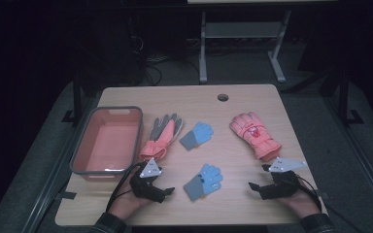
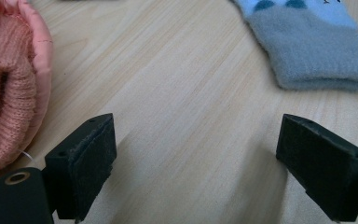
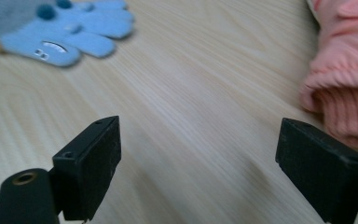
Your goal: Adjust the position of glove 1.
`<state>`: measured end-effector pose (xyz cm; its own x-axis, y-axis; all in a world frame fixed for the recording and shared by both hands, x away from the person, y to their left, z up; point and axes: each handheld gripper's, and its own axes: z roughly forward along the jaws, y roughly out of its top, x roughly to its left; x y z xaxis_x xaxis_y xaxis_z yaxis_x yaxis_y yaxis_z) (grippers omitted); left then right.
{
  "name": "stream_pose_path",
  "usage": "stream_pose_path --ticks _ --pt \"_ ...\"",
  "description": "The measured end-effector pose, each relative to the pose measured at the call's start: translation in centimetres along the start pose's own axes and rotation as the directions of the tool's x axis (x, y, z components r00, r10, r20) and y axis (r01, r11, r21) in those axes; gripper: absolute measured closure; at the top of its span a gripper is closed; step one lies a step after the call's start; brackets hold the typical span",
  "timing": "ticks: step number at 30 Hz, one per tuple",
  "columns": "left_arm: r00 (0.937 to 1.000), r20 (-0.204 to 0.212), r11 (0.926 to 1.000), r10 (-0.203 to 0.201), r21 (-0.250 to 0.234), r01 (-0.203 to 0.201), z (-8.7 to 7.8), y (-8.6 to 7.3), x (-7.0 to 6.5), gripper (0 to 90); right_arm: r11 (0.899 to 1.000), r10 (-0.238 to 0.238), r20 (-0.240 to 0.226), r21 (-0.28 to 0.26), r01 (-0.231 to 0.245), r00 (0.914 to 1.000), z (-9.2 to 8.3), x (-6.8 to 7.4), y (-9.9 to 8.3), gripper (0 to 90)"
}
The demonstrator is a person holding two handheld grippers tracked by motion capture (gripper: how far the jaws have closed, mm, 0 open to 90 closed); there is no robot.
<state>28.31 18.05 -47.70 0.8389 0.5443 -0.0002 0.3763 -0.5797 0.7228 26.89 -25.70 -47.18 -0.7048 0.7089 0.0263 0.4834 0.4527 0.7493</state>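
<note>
— Both grippers, left gripper (image 1: 161,182) and right gripper (image 1: 258,176), are seen with fingers spread wide, nothing held.

— Between them, on the pale wooden worktop (image 1: 233,138), a fuzzy blue-grey glove (image 1: 203,181) is laid flat; a ribbed pink glove (image 1: 161,138) lies beside the salmon plastic basin (image 1: 107,141).

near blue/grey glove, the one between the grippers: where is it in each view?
High view: near blue glove lies low centre, between both grippers.
Left gripper view: its grey cuff at top right, fingers cut off by the frame.
Right gripper view: its blue fingers at top left.
Shared landmark: the wood-grain table under it.
</note>
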Motion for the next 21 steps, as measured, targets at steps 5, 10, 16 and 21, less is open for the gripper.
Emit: stream_pose_path --ticks 5,10,16,21 --pt "1.0000 0.000 1.0000 0.000 0.000 0.000 0.0 0.0 0.0 11.5 1.000 0.005 0.009 0.031 -0.006 0.9999 0.4 0.0 -0.3 13.1" --pt "1.0000 -0.003 0.9999 -0.009 0.008 0.009 0.0 0.1 0.0 11.7 0.999 0.012 0.000 0.045 -0.012 0.9999 0.9 0.1 -0.5 10.5" --pt "0.9988 0.014 0.9985 -0.047 0.028 0.047 -0.3 0.9 0.0 12.3 0.999 0.014 0.001 0.046 -0.014 0.9999 0.9 0.1 -0.5 10.4" --pt "0.9991 0.015 0.9988 -0.040 0.029 0.040 -0.9 2.1 -0.2 12.5 0.999 0.014 0.001 0.046 -0.014 0.9999 0.9 0.1 -0.5 10.3"
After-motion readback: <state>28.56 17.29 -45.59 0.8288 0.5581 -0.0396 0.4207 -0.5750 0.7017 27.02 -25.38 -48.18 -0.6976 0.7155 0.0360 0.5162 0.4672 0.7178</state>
